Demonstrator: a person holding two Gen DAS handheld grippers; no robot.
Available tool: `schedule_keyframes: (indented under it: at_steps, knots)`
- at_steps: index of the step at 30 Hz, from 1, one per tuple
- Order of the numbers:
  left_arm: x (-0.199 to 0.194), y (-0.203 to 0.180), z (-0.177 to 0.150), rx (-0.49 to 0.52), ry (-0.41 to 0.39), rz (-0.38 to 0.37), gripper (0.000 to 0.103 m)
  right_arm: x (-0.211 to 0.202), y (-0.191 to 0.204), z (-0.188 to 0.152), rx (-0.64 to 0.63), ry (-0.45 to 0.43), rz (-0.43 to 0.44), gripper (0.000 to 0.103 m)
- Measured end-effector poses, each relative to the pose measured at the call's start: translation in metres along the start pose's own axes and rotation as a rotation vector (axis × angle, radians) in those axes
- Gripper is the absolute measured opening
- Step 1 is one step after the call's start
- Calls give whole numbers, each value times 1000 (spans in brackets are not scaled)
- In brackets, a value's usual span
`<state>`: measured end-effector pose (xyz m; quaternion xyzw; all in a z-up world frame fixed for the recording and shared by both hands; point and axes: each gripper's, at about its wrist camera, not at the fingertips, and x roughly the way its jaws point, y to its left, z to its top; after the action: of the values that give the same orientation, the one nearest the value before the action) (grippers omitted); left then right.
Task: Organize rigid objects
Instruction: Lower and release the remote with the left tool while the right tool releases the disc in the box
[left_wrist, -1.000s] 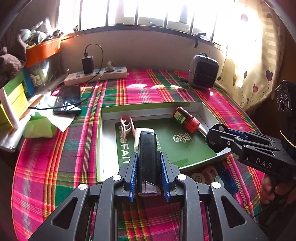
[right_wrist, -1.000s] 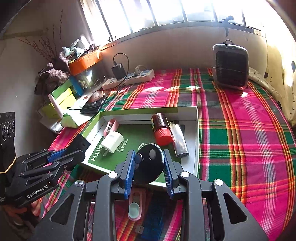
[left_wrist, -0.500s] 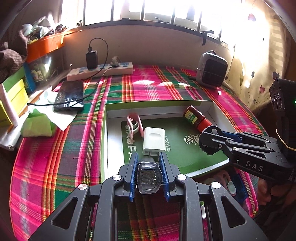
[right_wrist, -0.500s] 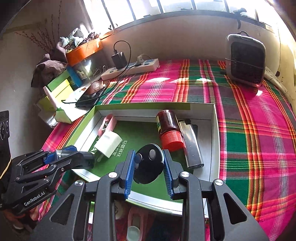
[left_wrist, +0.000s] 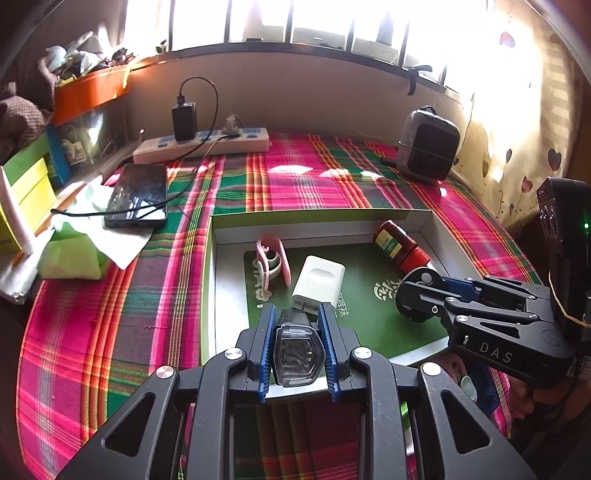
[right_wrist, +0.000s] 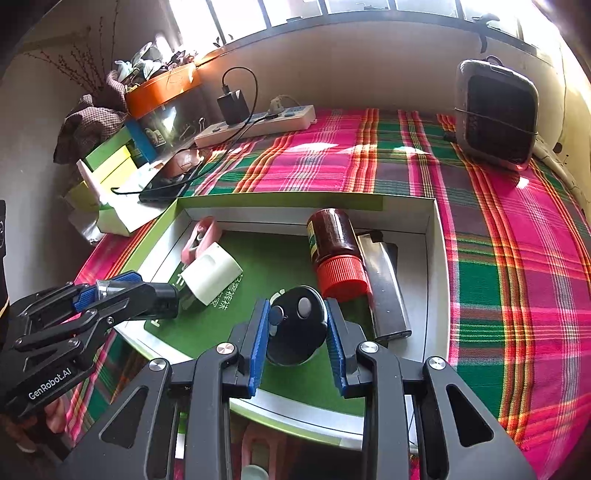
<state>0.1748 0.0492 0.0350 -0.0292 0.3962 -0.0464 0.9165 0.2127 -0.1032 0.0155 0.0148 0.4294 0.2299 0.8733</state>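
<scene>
Inside your shallow green-rimmed cardboard tray (right_wrist: 436, 258), the green floor just ahead of your right gripper (right_wrist: 297, 325) lies bare. To its right, the brown bottle with a red ribbed cap (right_wrist: 334, 251) and the silver lighter (right_wrist: 384, 284) block the way. To its left sit the white charger block (right_wrist: 210, 273) and pink plastic clip (right_wrist: 203, 236). Beyond the tray, the plaid cloth (right_wrist: 517, 295) is open to the right.

Left hand-held gripper (left_wrist: 297, 354): black frame, blue pads, silver screws, "GenRobot.AI" marking. Right hand-held gripper (right_wrist: 297, 338): same build, "DAS" marking.
</scene>
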Motion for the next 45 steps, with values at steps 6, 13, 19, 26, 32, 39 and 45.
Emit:
schedule_keyframes:
  at_steps: [6, 13, 19, 26, 32, 39, 45]
  knots:
    - [2, -1, 0, 1, 0, 1, 22, 2, -1, 0, -11, 2, -14, 31]
    - [5, -1, -4, -1, 10, 2, 22, 3, 2, -1, -24, 16, -21, 31]
    - [7, -1, -4, -6, 7, 10, 22, 4, 3, -1, -28, 21, -23, 31]
    - [14, 1, -6, -17, 31, 12, 22, 6, 3, -1, -28, 12, -28, 31]
    - [16, 2, -7, -21, 44, 5, 22, 7, 3, -2, -33, 13, -27, 31]
    - [18, 1, -7, -21, 49, -3, 22, 7, 3, -3, -36, 13, -27, 31]
    - [18, 1, -7, -20, 50, 0, 23, 6, 4, -4, -33, 14, -27, 31]
